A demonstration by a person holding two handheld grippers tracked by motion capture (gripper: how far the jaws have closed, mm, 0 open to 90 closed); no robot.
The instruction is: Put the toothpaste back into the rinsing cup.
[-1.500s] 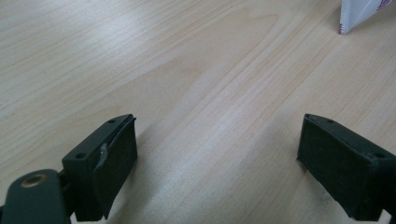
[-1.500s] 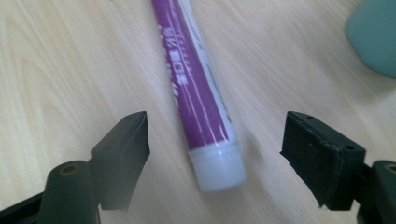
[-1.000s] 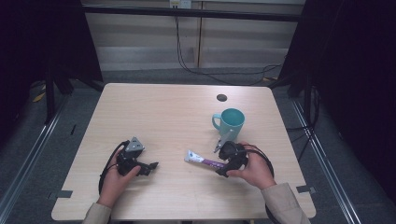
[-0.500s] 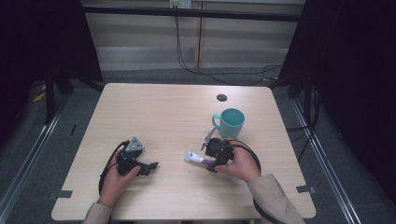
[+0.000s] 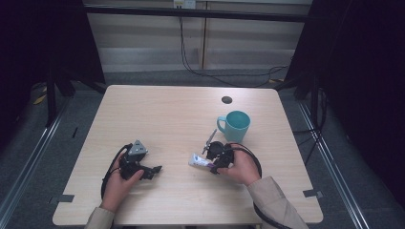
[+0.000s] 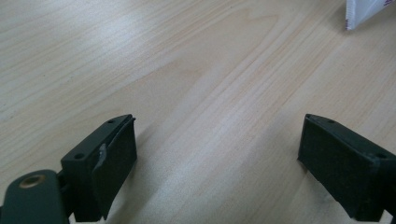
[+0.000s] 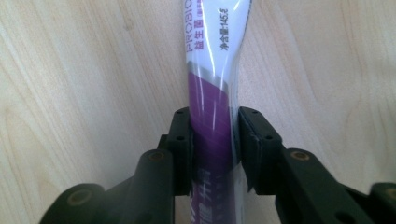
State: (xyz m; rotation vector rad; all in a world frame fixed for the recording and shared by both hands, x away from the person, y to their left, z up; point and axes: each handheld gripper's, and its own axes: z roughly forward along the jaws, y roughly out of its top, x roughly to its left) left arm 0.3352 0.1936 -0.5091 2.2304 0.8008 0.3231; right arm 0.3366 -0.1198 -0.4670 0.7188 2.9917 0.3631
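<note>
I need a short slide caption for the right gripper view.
Right tool closed on the purple-and-white plastic toothpaste tube lying on the light wooden table.

table: light wood-grain top [image 5: 157, 119], small dark round hole [image 5: 227, 99] near far edge
floor: grey [image 5: 43, 157], metal rails [image 5: 28, 164] either side
back wall: pale panels [image 5: 143, 43], black cables [image 5: 191, 52] hanging down
sides: dark curtains [image 5: 363, 71]
</note>
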